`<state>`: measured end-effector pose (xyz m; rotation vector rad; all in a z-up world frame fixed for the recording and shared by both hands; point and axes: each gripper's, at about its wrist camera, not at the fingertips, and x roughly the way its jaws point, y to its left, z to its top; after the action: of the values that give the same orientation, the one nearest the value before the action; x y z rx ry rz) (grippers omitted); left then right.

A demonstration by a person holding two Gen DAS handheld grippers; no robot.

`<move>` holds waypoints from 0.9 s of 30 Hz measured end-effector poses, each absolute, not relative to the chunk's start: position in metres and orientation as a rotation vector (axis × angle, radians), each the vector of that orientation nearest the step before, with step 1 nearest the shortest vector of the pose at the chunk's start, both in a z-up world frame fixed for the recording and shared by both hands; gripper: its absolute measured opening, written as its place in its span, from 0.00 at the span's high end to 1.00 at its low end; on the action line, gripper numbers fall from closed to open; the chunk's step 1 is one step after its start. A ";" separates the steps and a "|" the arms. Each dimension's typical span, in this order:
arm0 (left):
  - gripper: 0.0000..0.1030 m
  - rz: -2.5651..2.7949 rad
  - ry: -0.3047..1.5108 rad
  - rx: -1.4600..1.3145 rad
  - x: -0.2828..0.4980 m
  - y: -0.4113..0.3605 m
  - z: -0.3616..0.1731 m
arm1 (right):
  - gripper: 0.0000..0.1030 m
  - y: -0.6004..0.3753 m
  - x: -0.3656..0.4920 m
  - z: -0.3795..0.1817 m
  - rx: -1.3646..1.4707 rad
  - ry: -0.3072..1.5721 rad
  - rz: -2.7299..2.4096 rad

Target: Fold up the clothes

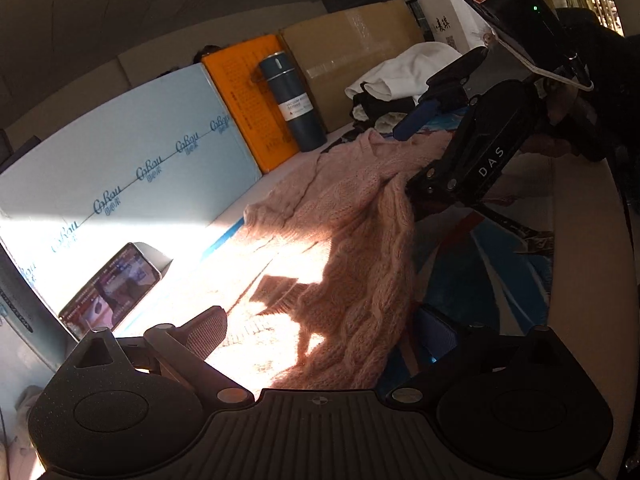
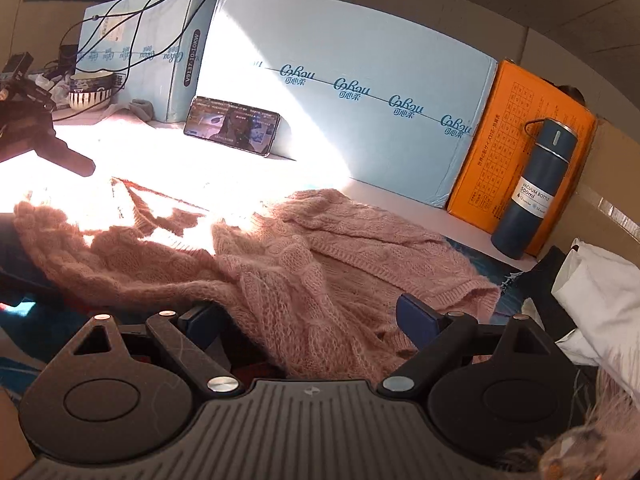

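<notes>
A: Where is the sweater (image 2: 280, 256)?
B: Mid-frame, spread on the tabletop (image 2: 168, 148). The right tool (image 2: 312, 320) is wide, sweater between its fingers. The left tool (image 1: 320, 340) looks wide too.
A: Any bowl (image 2: 90, 90)?
B: Upper left; inside hidden.

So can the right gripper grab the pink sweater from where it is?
Probably yes. The right gripper is open right over the pink sweater, with knit already lying between its fingers and nothing else in between.
</notes>
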<state>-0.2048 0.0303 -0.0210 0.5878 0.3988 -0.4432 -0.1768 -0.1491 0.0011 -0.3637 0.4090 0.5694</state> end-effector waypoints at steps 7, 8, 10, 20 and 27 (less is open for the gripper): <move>0.02 -0.260 0.427 0.593 -0.199 0.062 -0.021 | 0.14 -0.143 -0.201 -0.001 -0.534 0.279 0.543; 0.02 -0.223 0.436 0.583 -0.198 0.071 -0.019 | 0.15 -0.142 -0.204 -0.004 -0.568 0.270 0.548; 0.02 -0.158 0.453 0.559 -0.198 0.087 -0.018 | 0.19 -0.139 -0.208 -0.010 -0.627 0.256 0.562; 0.02 0.077 0.512 0.450 -0.204 0.163 -0.014 | 0.72 -0.120 -0.216 -0.025 -0.804 0.232 0.670; 0.70 -0.059 0.480 0.320 -0.210 0.185 -0.006 | 0.87 -0.140 -0.191 0.001 -0.539 0.313 0.732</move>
<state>-0.2097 0.1852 -0.0057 0.3205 0.4796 -0.0589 -0.1906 -0.1403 0.0015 -0.5391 0.3133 0.7324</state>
